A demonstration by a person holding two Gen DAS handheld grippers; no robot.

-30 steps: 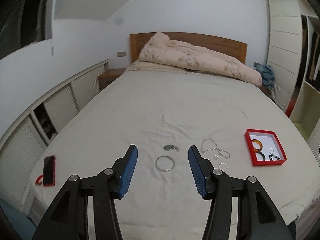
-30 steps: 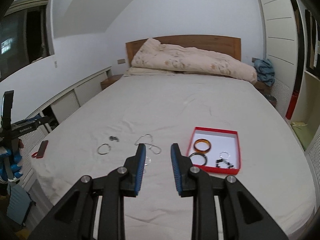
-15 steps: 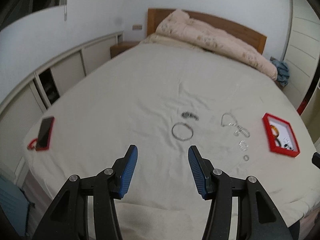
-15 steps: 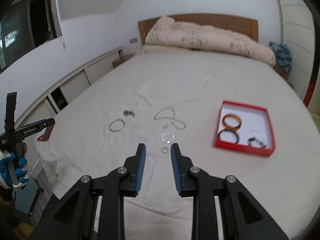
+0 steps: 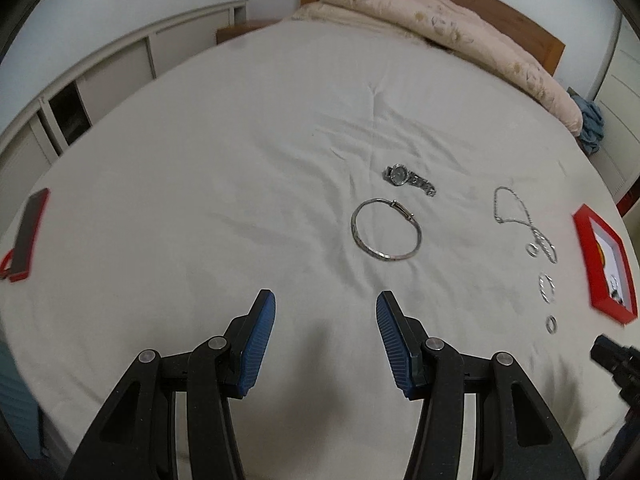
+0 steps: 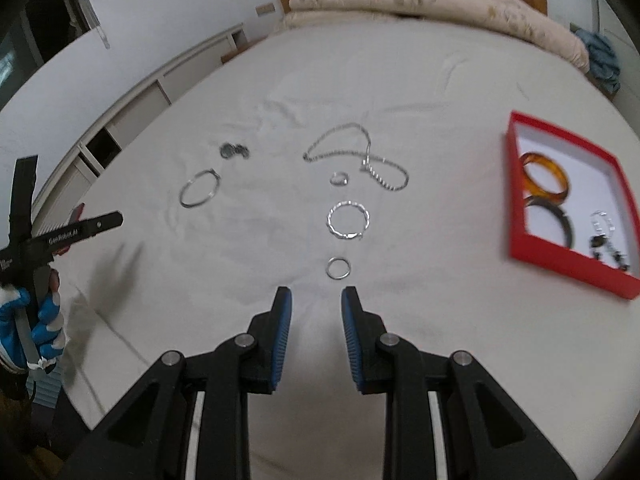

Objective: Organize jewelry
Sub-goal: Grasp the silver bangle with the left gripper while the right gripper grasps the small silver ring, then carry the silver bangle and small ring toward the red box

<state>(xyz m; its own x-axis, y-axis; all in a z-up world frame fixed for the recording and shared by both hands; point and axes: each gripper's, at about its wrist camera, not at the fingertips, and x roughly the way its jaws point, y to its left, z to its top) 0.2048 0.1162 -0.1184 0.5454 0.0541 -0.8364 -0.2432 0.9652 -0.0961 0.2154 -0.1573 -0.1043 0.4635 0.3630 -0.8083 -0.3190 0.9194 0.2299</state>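
Note:
Loose silver jewelry lies on the white bed sheet. In the left wrist view a bangle [image 5: 386,235] and a watch [image 5: 410,179] lie ahead of my open, empty left gripper [image 5: 325,305]. A chain necklace [image 6: 358,156], a small ring [image 6: 339,178], a twisted bracelet [image 6: 348,219] and a plain ring [image 6: 338,268] line up ahead of my right gripper [image 6: 316,300], which stands narrowly open and empty just short of the plain ring. The red box [image 6: 532,196] at the right holds an amber bangle [image 6: 545,175], a dark bangle and a beaded piece.
A phone in a red case [image 5: 28,232] lies near the bed's left edge. A rumpled duvet [image 5: 452,28] covers the head of the bed under a wooden headboard. Low white cabinets [image 5: 100,76] run along the left wall. A gloved hand [image 6: 36,320] holds the left gripper's handle.
Both grippers have dropped toward the bed and tilted downward, so the jewelry now looks larger and closer. Neither jaw opening has changed and nothing on the sheet has moved.

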